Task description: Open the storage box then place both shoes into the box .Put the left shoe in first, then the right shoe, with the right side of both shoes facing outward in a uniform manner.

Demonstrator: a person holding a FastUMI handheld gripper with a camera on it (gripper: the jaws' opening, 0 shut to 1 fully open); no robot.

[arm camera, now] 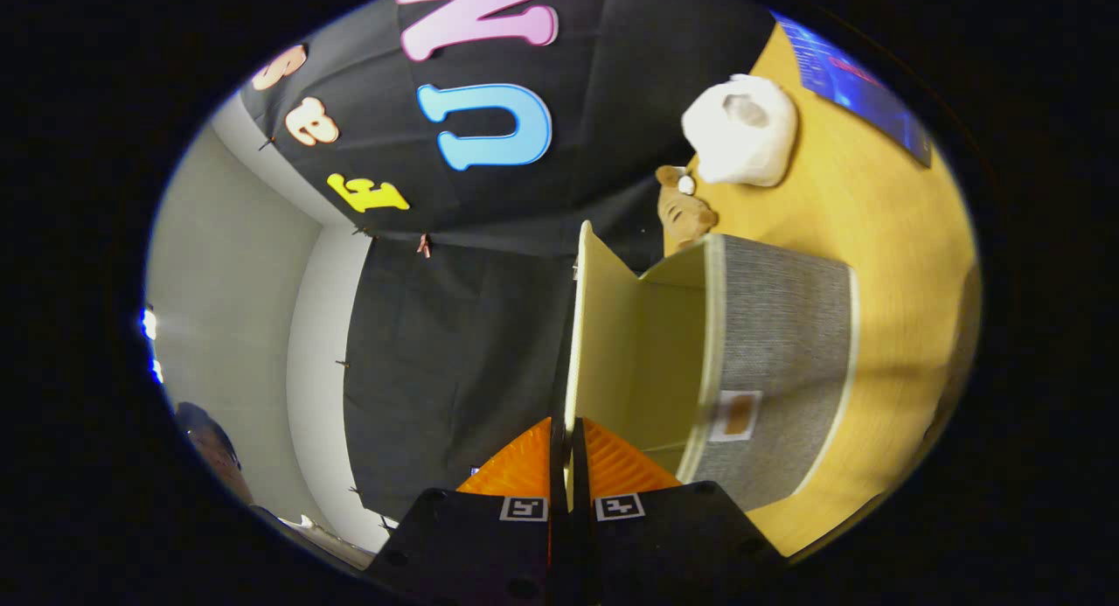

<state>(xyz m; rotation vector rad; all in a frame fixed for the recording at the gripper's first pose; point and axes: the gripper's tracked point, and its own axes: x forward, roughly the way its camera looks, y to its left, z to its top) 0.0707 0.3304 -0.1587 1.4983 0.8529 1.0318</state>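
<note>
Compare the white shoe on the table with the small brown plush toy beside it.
The white fabric shoe is pale and bulky; the small brown plush toy is tan and much smaller. The shoe lies farther beyond the open grey fabric storage box; the toy sits right against it. Both rest on the yellow wooden table, beyond the gripper, whose fingers are shut on the lid.

Box: outer wall coarse grey woven cloth, matt; lid and lining smooth, matt, pale. Table under box: smooth wood-look surface, light sheen. Beyond box: plush toy, fuzzy; white shoe, soft matt. Gripper pads ribbed, pinching lid edge.
</note>
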